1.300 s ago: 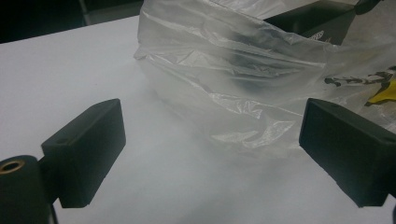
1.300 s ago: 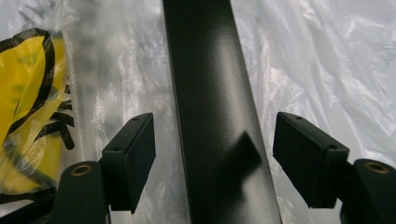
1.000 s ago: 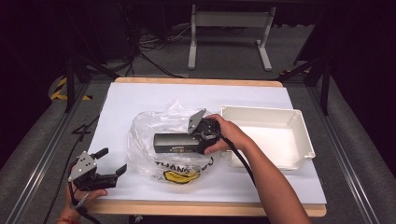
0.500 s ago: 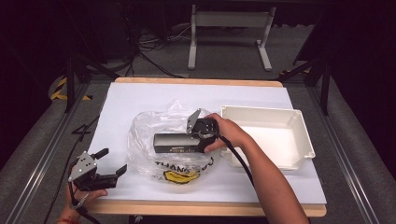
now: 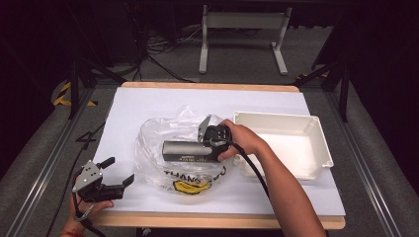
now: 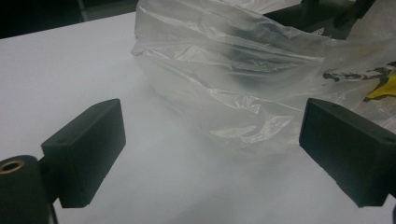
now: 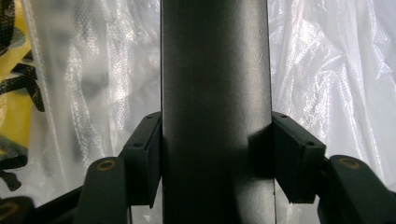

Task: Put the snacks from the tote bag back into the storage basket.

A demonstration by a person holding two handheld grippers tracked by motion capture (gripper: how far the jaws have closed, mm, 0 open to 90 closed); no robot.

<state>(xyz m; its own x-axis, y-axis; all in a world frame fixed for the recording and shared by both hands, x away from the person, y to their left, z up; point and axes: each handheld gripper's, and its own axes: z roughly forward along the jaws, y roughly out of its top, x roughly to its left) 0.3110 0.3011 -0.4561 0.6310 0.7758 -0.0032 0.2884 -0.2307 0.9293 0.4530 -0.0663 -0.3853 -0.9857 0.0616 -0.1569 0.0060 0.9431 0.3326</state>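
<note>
At the near left corner of the white surface (image 5: 148, 106), the left tool (image 5: 117, 170) rests low in the person's left hand (image 5: 89, 210), its jaws spread wide with nothing between them. In the left gripper view they frame bare surface and the crumpled edge of one clear plastic bag (image 6: 243, 84), which lies just beyond them, not touching.

Farther in, that bag (image 5: 153, 143) lies mid-surface, bearing a yellow and black print that is partly cut off by folds, so its wording is hard to read. One long dark grey box (image 5: 185, 149) lies level within the bag's spread. The right tool (image 5: 205, 150), held by the right hand (image 5: 242, 140) with the forearm reaching in from the near edge, has just been closing its jaws and now clamps the box's right end. In the right gripper view both pads press the box (image 7: 215, 93) from either side.

Just right of the hand sits one white tray (image 5: 316, 140).
</note>
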